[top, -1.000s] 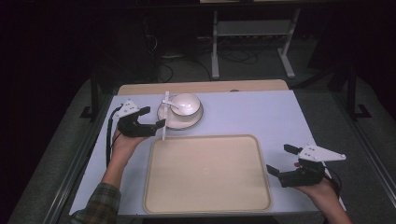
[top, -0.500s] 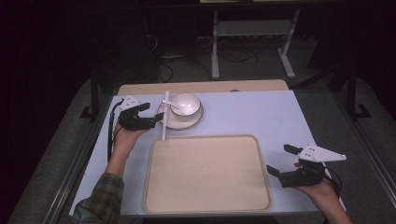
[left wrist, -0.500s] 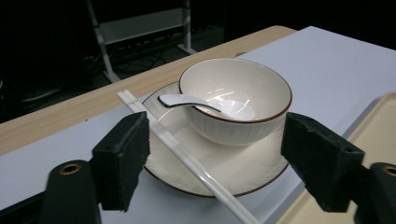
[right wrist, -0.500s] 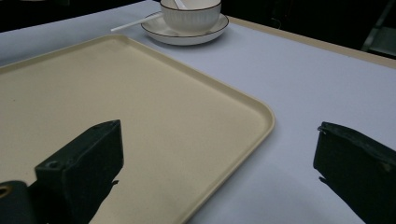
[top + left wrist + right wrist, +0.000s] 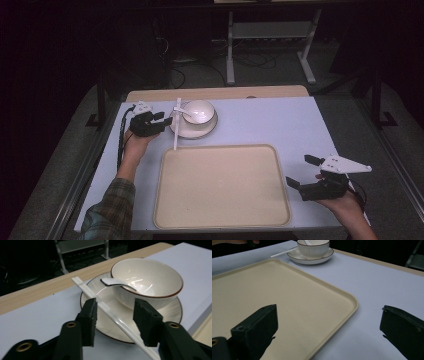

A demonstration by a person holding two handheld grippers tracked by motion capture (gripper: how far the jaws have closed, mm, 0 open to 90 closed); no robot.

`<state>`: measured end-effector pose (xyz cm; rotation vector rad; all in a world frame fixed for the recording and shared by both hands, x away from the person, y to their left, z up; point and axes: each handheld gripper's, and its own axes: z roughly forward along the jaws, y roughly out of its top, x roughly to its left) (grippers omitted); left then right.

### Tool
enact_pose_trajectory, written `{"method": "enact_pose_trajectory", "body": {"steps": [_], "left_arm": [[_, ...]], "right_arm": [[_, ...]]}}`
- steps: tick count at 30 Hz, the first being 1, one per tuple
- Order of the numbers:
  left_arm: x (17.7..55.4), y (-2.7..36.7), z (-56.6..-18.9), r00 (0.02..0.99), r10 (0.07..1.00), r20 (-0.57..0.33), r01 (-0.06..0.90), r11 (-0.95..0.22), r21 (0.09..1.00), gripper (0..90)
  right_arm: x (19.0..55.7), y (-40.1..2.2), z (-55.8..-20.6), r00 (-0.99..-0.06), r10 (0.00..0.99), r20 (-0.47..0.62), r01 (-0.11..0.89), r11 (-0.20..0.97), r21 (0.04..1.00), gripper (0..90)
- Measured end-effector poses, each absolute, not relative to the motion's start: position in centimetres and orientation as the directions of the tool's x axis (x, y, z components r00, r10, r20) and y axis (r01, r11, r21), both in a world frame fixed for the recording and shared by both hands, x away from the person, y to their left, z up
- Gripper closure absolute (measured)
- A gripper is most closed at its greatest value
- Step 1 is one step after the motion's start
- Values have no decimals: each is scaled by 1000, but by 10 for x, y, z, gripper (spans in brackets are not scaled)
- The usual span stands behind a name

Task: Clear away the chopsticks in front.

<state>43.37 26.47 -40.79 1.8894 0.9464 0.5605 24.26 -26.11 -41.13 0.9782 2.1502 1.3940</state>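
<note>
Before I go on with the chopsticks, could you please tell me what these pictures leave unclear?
- Chopsticks: the near ends run off the bottom edge of the left gripper view, past the left gripper, whose jaws have just been closing around them; contact is unclear.
- Spoon: its scoop lies behind the bowl rim.
- Plate: the far side is hidden by the bowl.
- Tray: cut by the right gripper view's left edge.

We lose the near end of the white plastic chopsticks behind a black jaw. The white ribbed ceramic bowl is cropped at the top edge, its white spoon mostly unseen.
</note>
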Motion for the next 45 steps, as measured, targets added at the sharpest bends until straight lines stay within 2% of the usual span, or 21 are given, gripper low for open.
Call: {"method": "enact_pose_trajectory", "body": {"steps": [7, 13, 15, 31, 45], "left_arm": [[448, 262, -420, 587, 810, -5, 404, -288, 868, 726], [465, 257, -429, 576, 818, 8, 411, -299, 861, 857], [470, 259, -431, 564, 826, -12, 423, -276, 863, 889], [497, 250, -440, 549, 836, -2, 449, -293, 844, 896], [507, 243, -453, 565, 823, -55, 473, -269, 839, 895]], "right_arm": [[241, -265, -412, -664, 746, 50, 349, 251, 903, 12], [240, -265, -412, -661, 748, 50, 353, 253, 901, 12], [240, -265, -412, -661, 749, 46, 354, 258, 899, 12], [237, -268, -412, -648, 759, 53, 364, 248, 898, 12], [239, -270, -413, -644, 762, 66, 369, 234, 900, 12]]}}
